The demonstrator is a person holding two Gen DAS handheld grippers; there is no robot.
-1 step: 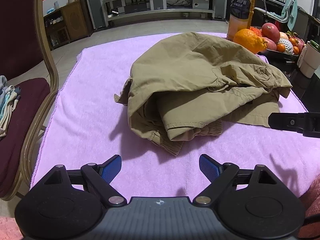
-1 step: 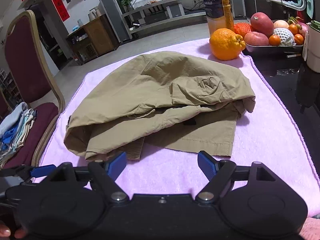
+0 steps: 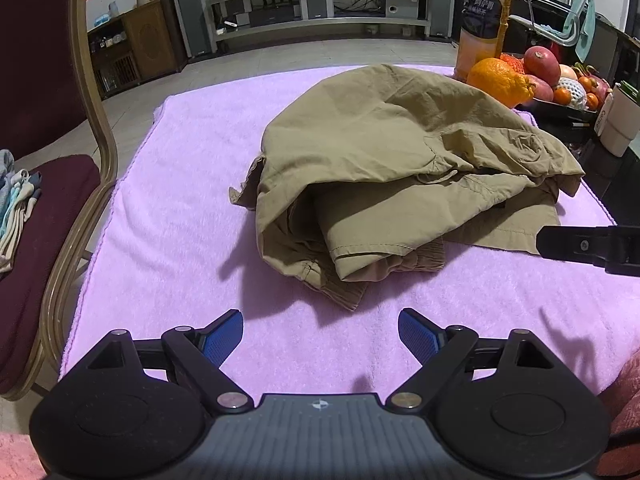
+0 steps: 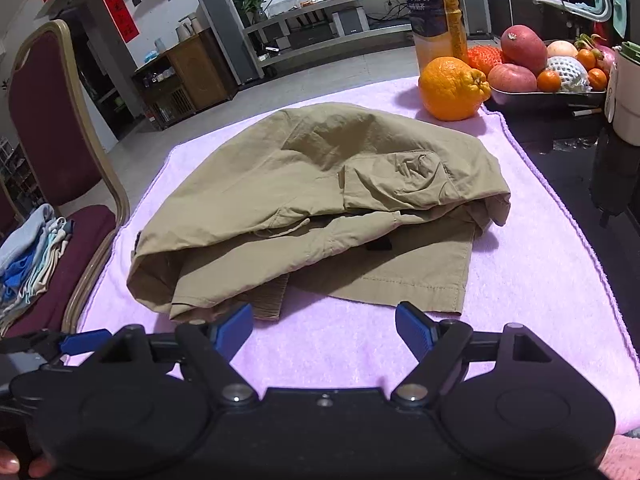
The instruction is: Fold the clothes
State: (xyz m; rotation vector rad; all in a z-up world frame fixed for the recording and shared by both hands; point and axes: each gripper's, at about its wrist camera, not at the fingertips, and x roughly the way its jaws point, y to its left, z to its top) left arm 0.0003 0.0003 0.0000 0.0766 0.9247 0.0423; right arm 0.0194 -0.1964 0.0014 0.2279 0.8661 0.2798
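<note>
The bottle (image 4: 438,16) behind the khaki garment (image 4: 320,200) is cut off at the top edge, its label print is illegible, and the garment's lower layers are hidden under its top fold.

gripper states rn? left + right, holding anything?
left gripper: open, empty, above the pink towel, short of the khaki garment.
right gripper: open, empty, at the garment's near edge.
</note>
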